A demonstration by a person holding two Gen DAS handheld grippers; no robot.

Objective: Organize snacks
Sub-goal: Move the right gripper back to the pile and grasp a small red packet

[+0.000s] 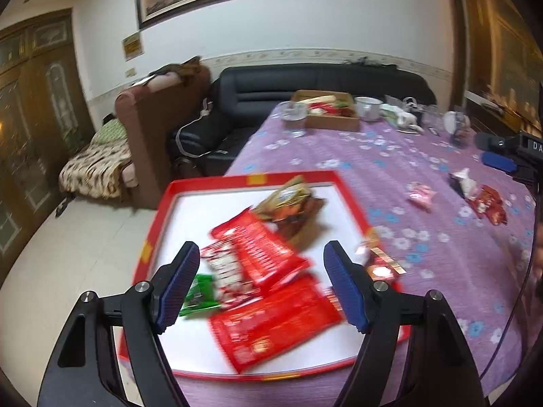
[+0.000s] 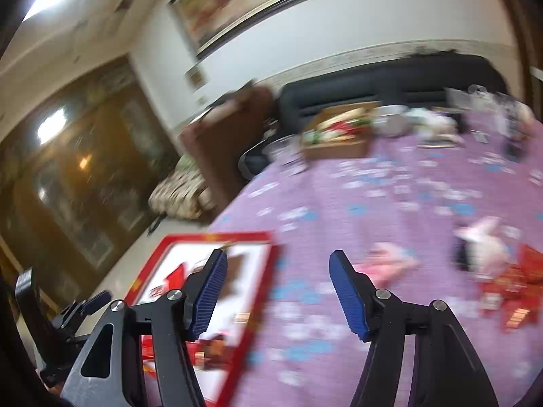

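A red-rimmed tray (image 1: 258,179) with a white bottom lies on the purple flowered cloth. It holds several snack packets: two red ones (image 1: 271,318) (image 1: 261,247), a green one (image 1: 200,295) and a brown-gold one (image 1: 292,203). My left gripper (image 1: 261,249) hangs open above them, with nothing between its fingers. A small red packet (image 1: 380,268) lies by the tray's right corner. My right gripper (image 2: 278,261) is open and empty over bare cloth, between the tray (image 2: 268,271) and loose snacks: a pink packet (image 2: 390,264), a white packet (image 2: 485,240) and red packets (image 2: 519,281). The right wrist view is blurred.
At the table's far end stand a cardboard box (image 1: 332,120) of food, a glass (image 1: 295,118) and a white bowl (image 1: 368,107). A black sofa (image 1: 305,81) and a brown armchair (image 1: 152,129) lie beyond. The table edge runs along the tray's left side, over pale floor.
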